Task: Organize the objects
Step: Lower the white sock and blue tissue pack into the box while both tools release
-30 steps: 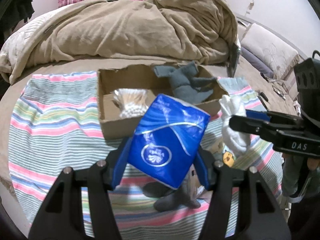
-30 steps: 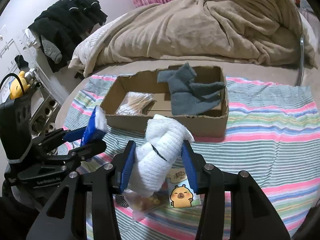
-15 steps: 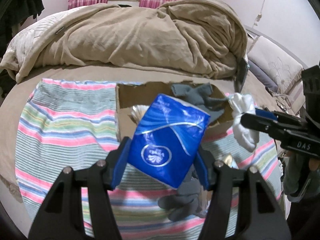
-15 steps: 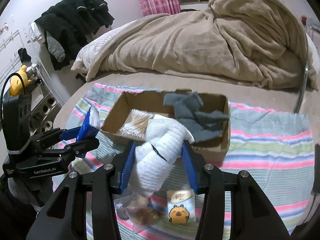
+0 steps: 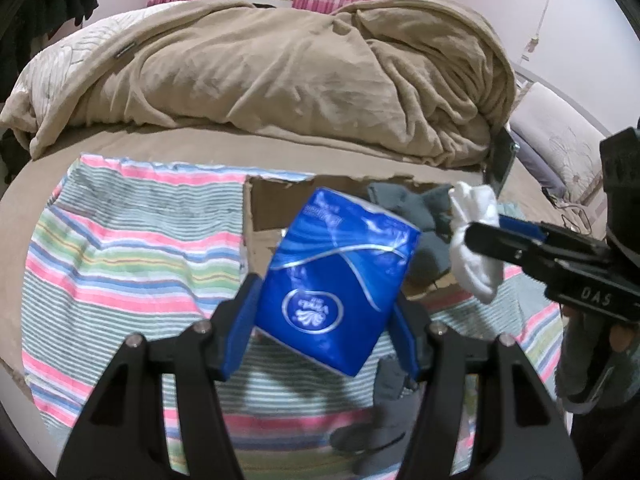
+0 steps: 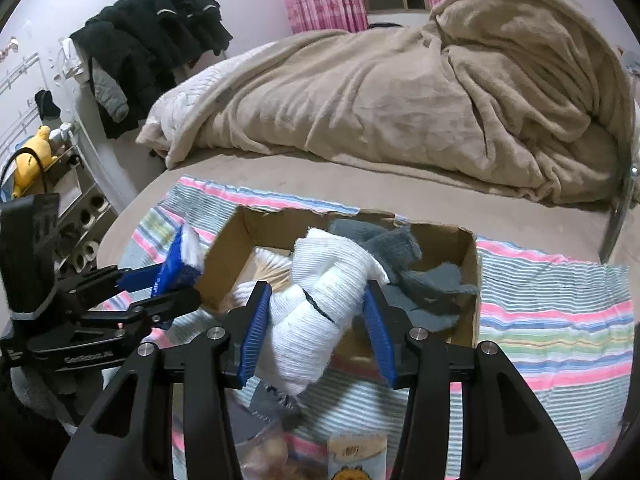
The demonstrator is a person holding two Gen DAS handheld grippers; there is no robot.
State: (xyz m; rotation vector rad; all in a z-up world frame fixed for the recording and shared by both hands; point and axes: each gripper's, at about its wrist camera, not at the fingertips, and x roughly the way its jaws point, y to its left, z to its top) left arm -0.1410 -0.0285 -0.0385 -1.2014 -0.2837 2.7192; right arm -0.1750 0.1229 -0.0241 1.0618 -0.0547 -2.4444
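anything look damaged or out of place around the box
Yes. The cardboard box has a ragged, torn back rim. A grey sock lies loose on the striped cloth in front of it, while other grey socks are already inside. A snack bag and a small packet also lie outside.

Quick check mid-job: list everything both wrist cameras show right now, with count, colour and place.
tissue pack: 1, blue, held in left gripper
sock bundle: 1, white, held in right gripper
cardboard box: 1, brown, on striped cloth
grey socks: a pile, grey, in box
cotton swabs: 1 packet, white, in box
striped cloth: 1, multicolour, on bed
blanket: 1, beige, behind box
snack packets: 2, clear and cartoon-printed, near edge
left gripper: black, blue jaws
right gripper: black, blue jaws
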